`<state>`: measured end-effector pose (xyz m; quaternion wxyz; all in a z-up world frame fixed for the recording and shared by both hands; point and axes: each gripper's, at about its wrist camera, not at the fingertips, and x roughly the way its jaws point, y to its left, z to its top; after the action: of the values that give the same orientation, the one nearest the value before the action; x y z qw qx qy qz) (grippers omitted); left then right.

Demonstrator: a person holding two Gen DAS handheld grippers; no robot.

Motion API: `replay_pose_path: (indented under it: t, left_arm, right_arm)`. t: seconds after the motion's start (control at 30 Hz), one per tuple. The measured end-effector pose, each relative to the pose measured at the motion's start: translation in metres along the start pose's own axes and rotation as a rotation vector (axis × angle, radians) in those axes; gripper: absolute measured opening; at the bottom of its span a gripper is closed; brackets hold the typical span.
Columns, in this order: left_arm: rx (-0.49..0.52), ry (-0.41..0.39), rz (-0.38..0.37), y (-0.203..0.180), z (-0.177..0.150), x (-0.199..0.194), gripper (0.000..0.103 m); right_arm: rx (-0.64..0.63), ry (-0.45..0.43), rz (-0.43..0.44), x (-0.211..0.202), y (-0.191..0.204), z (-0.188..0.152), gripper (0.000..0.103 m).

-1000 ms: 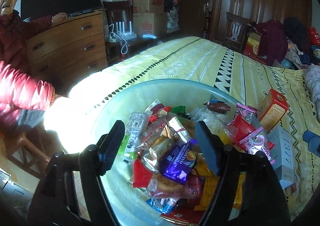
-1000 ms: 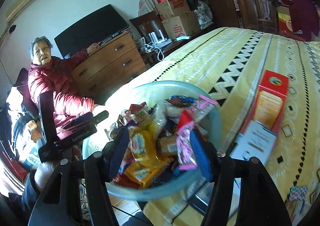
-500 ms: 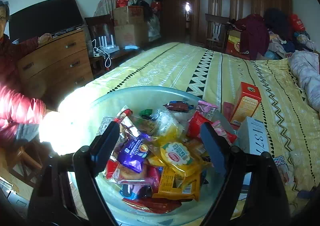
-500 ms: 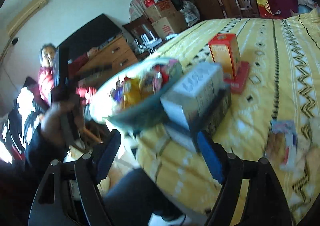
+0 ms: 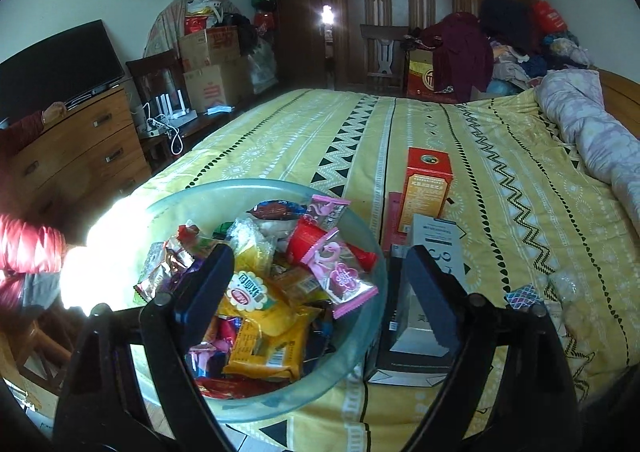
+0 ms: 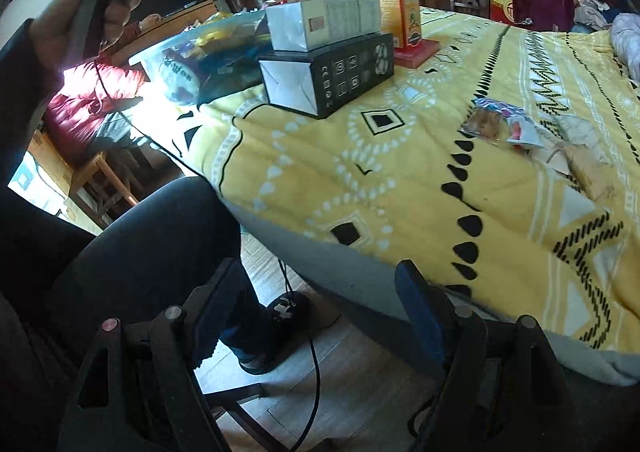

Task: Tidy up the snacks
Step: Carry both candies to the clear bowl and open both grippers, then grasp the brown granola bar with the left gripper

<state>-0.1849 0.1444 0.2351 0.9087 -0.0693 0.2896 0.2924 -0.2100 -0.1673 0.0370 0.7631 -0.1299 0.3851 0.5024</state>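
Observation:
A glass bowl [image 5: 360, 236] heaped with wrapped snacks [image 5: 260, 292] stands at the near corner of the yellow patterned bed [image 5: 500, 179]. My left gripper [image 5: 318, 288] hovers over the bowl's right half. Its jaws are opening and no pad presses on anything. My right gripper [image 6: 318, 312] is open and empty, low in front of the bed's near edge. Several loose snack packets [image 6: 488, 119] lie on the cover up and to its right. The same loose packets [image 5: 524, 294] show right of the left gripper. The bowl [image 6: 180, 63] appears far left in the right wrist view.
Right of the bowl a white box [image 5: 436, 248] lies on a black box [image 5: 400, 332], with an orange carton [image 5: 428, 183] behind. A person's dark-trousered leg [image 6: 140, 252] and a cable are by the bed edge. Another person's red sleeve [image 5: 28, 252] and a wooden dresser [image 5: 80, 155] are at the left.
The right gripper dropped from above the bowl to the bed's near edge, farther right, and its jaws widened. The left gripper slid right across the bowl with its jaws spreading.

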Motion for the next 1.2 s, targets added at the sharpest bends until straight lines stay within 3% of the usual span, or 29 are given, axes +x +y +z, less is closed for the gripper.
replay_pose_path:
  t: [0.2,0.43,0.5,0.6,0.7,0.8,0.9,1.03,1.2]
  left_arm:
    - [0.044,0.010,-0.022,-0.038,-0.007,-0.011,0.090]
    - [0.154,-0.003,-0.088,-0.096,-0.006,-0.030,0.092]
    - [0.184,0.012,-0.130,-0.116,-0.008,-0.030,0.093]
    - [0.221,0.035,-0.194,-0.147,-0.013,-0.027,0.094]
    - [0.238,0.096,-0.258,-0.175,-0.024,-0.012,0.095]
    - [0.275,0.168,-0.319,-0.205,-0.045,0.011,0.095]
    - [0.292,0.273,-0.359,-0.233,-0.073,0.047,0.093]
    - [0.265,0.425,-0.412,-0.256,-0.105,0.097,0.081]
    - [0.222,0.482,-0.463,-0.265,-0.119,0.126,0.079]
  right_arm:
    - [0.058,-0.078,0.020,-0.006,-0.018,0.010,0.082]
    - [0.126,-0.264,-0.023,-0.029,-0.061,0.044,0.082]
    - [0.140,-0.311,-0.064,-0.037,-0.073,0.051,0.082]
    - [0.115,-0.368,-0.220,-0.050,-0.090,0.058,0.082]
    - [0.137,-0.408,-0.351,-0.063,-0.111,0.058,0.082]
    - [0.291,-0.440,-0.391,-0.072,-0.145,0.047,0.083]
    - [0.415,-0.440,-0.386,-0.073,-0.173,0.036,0.083]
    - [0.451,-0.417,-0.384,-0.066,-0.185,0.030,0.083]
    - [0.457,-0.389,-0.372,-0.059,-0.189,0.027,0.083]
